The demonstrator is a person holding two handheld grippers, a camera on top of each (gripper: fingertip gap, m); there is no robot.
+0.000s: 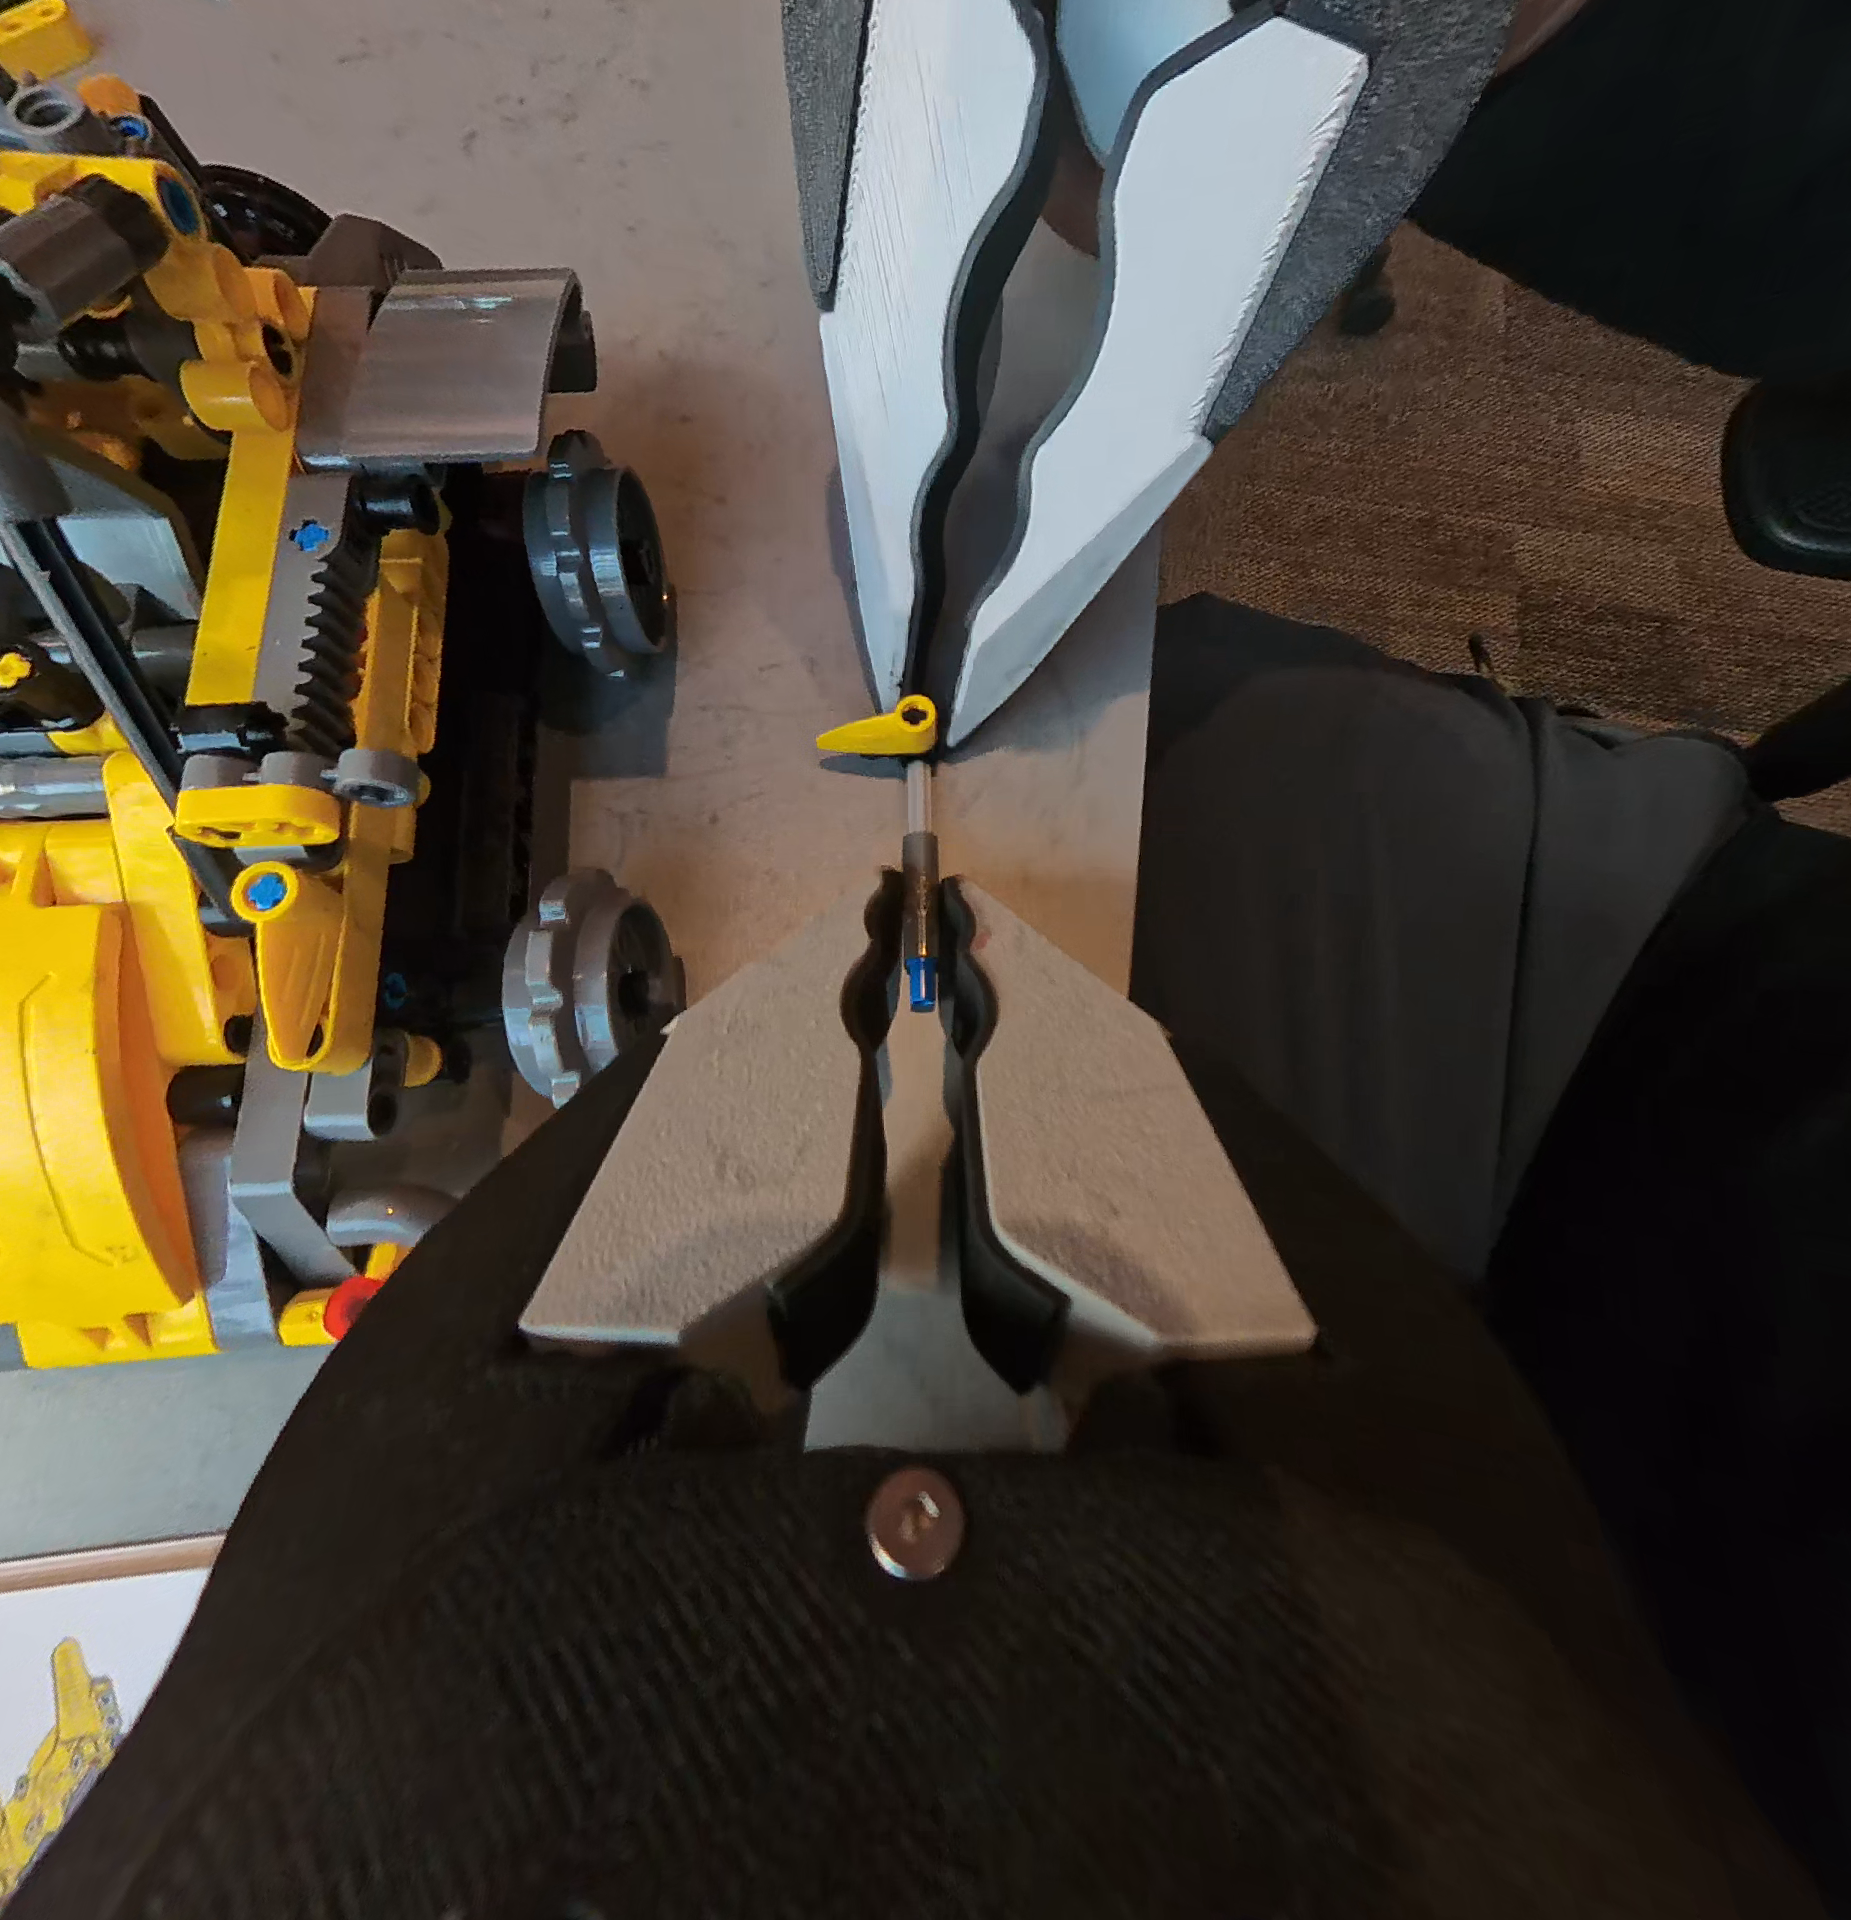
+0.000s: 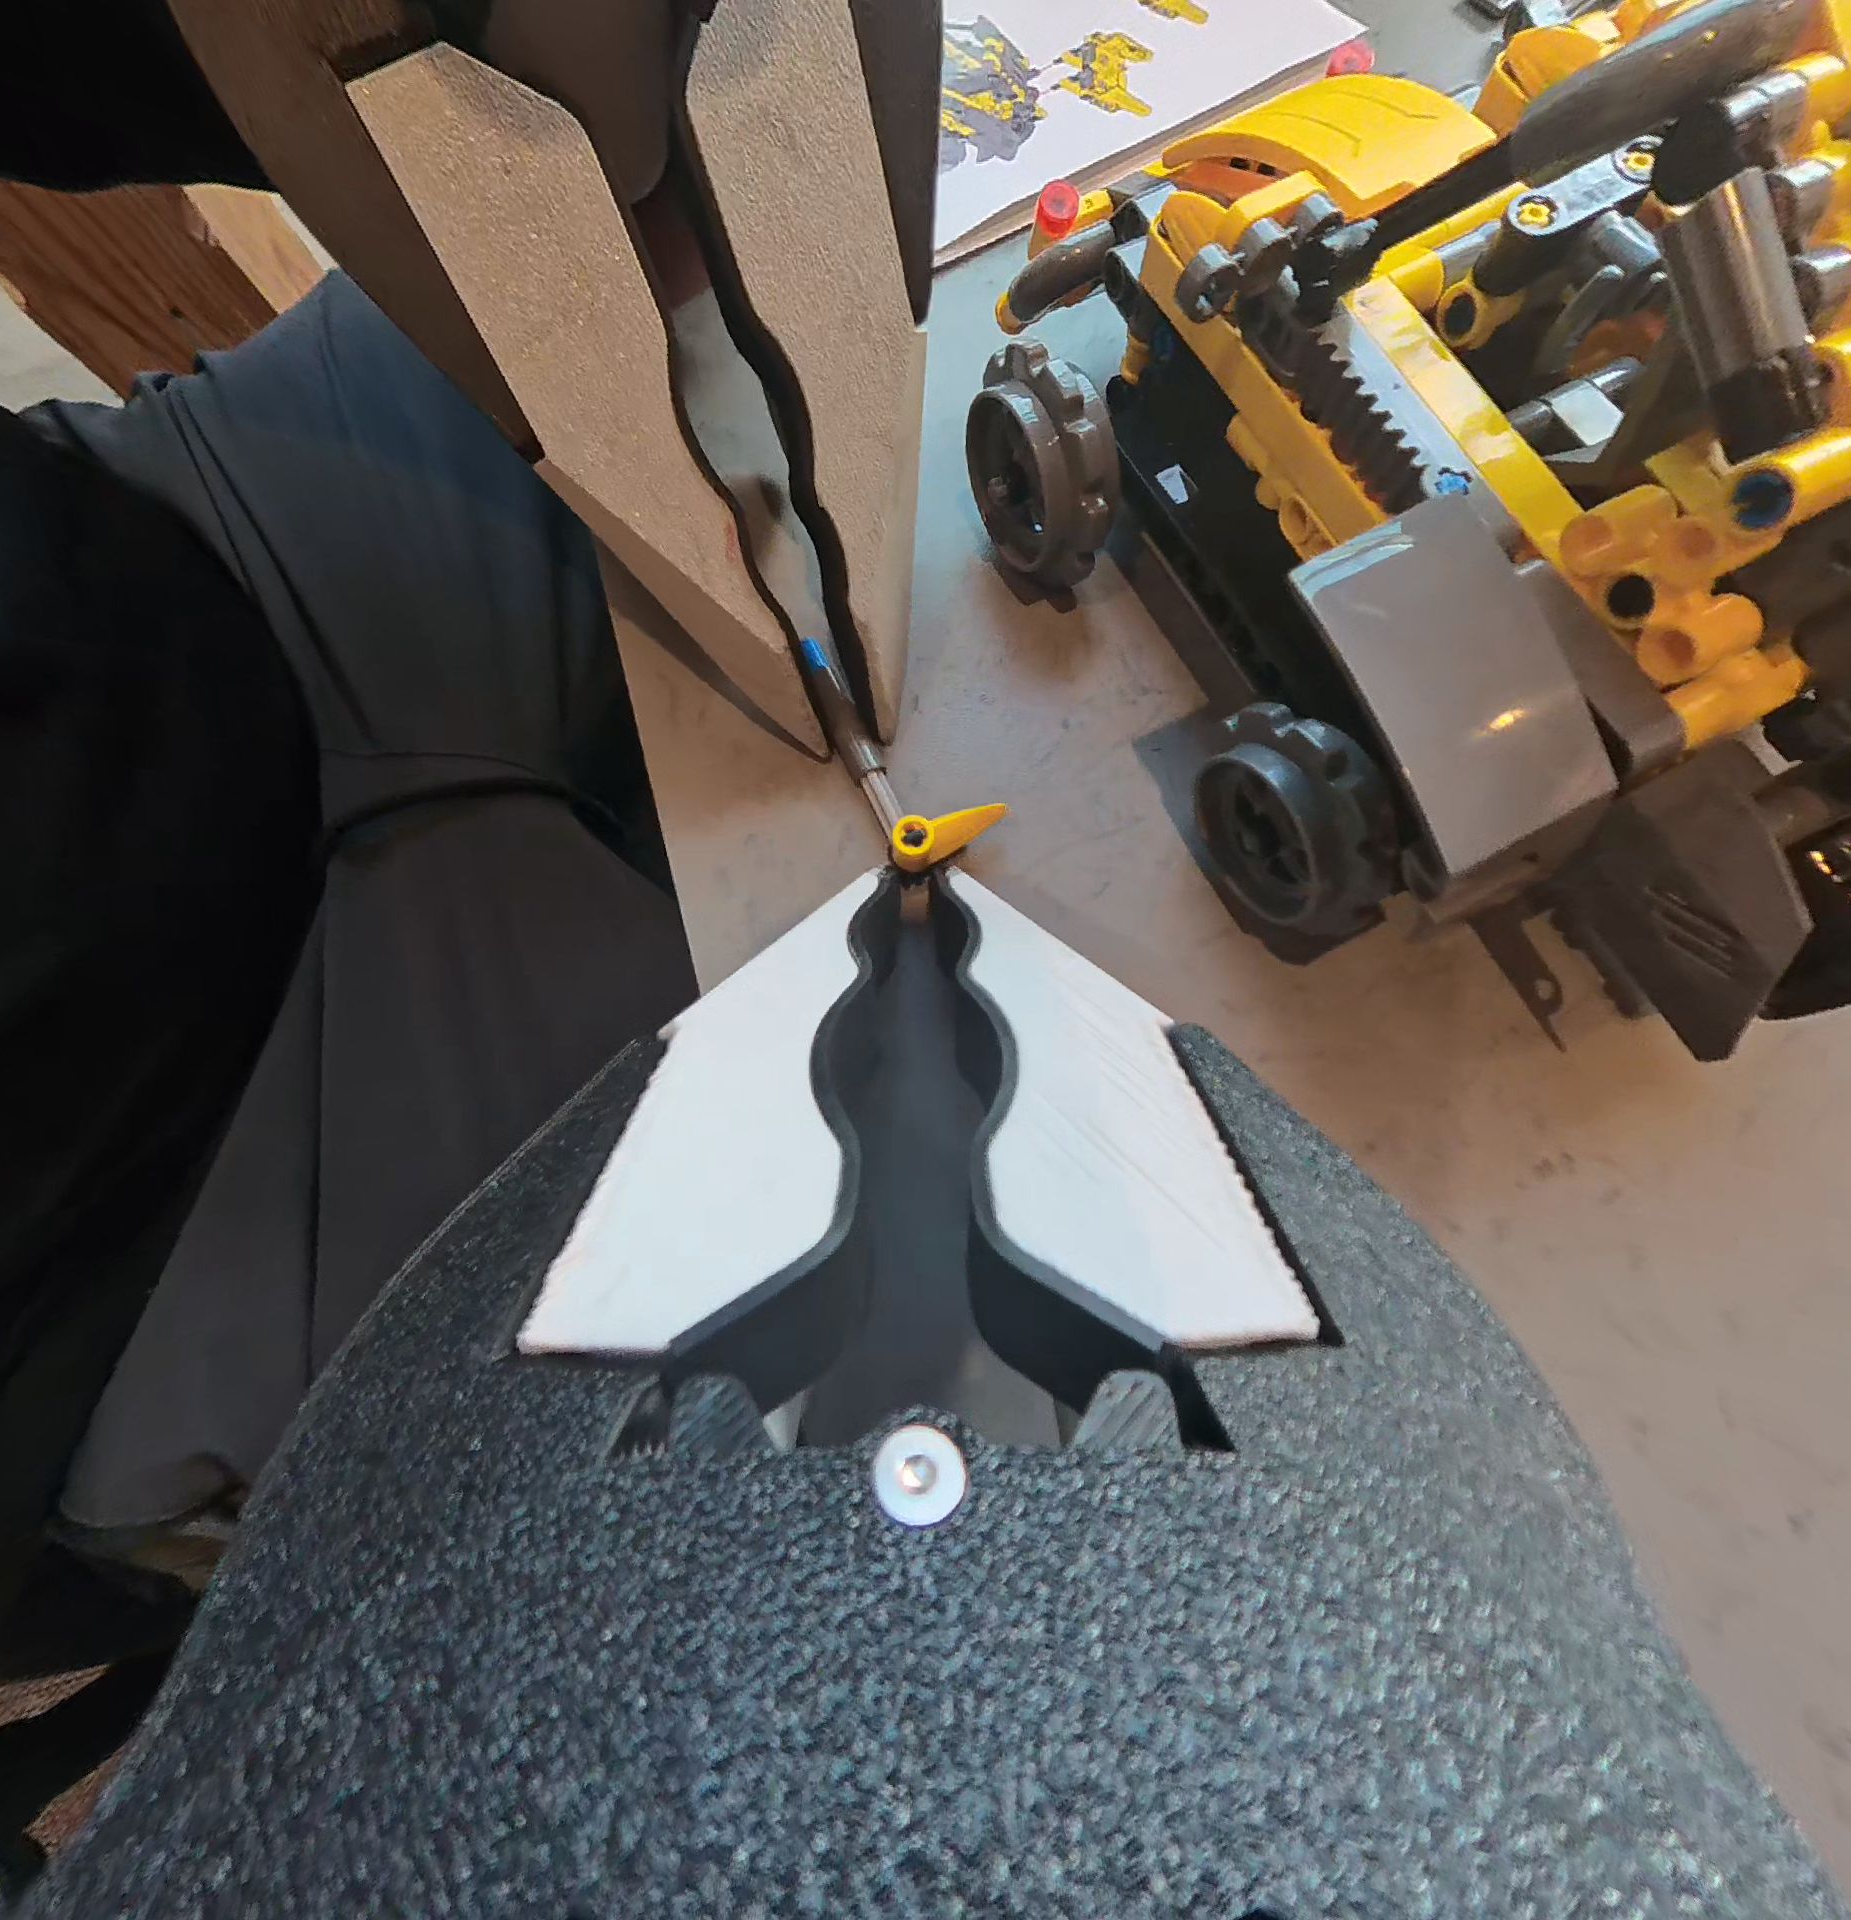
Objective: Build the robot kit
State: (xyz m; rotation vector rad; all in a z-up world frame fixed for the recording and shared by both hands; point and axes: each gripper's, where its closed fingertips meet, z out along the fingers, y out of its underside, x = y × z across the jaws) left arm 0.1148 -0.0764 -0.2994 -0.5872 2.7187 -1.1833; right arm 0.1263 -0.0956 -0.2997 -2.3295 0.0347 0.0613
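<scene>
While the left gripper (image 1: 919, 883) pinches the blue-tipped end of a thin grey axle (image 1: 919, 821), the right gripper (image 2: 913, 875) meets it tip to tip, fingers closed on a small yellow piece (image 2: 947, 828) at the axle's other end. Both hang over the table (image 1: 755, 727) near its edge, with a yellow model (image 1: 225, 727) to the left.

Your left gripper (image 1: 919, 883) has two flat grey-beige fingers (image 1: 734, 1132) with wavy black inner linings, set in a ribbed black housing at the bottom of the frame, with one silver screw (image 1: 915, 1523) at its centre. Your right gripper (image 2: 913, 878) has white fingers (image 2: 723, 1174), the same black wavy linings, a pebbled dark-grey housing and a silver screw (image 2: 919, 1475). You wear dark clothing (image 2: 308, 831).
</scene>
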